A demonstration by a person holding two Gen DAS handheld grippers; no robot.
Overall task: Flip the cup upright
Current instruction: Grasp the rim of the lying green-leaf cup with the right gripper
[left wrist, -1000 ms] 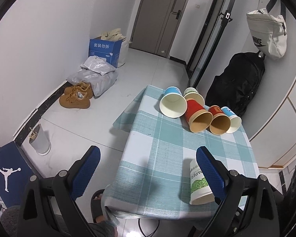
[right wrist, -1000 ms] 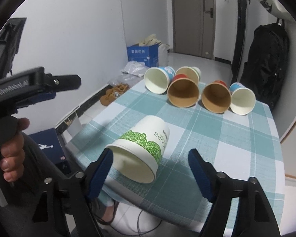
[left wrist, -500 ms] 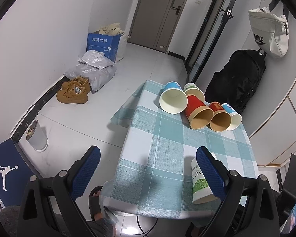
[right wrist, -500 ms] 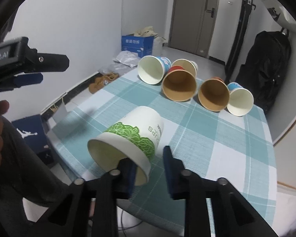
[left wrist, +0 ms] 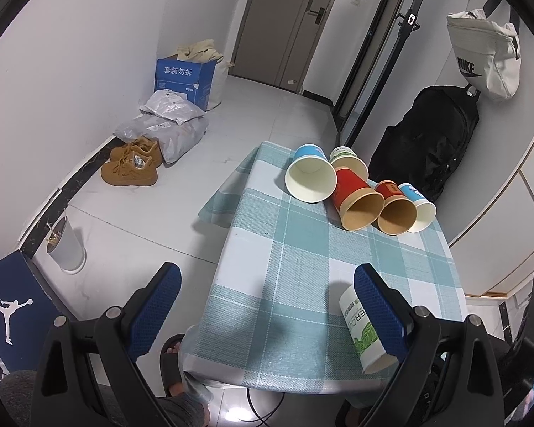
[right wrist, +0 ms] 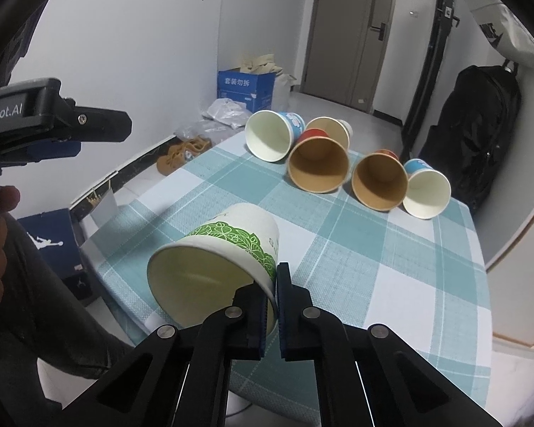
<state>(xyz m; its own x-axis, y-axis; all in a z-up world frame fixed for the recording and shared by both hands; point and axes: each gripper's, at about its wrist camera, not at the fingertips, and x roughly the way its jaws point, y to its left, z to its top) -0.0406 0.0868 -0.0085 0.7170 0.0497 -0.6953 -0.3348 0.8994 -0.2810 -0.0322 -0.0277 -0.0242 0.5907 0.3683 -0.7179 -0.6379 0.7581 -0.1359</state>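
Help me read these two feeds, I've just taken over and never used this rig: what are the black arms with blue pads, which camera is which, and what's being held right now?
There is no robot here: a person holds a two-finger gripper in each hand, and each one carries a fisheye camera looking out along its fingers.

In the left wrist view, the left gripper is open and holds nothing, hanging above the near end of the table with its checked cloth.

In the right wrist view, the right gripper is shut on the rim of the green-leaf cup, one finger inside the mouth and one outside. The cup is tipped with its mouth toward the camera, not upright yet.

At the far end five more paper cups lie on their sides: two blue and white, two red, and one behind them.
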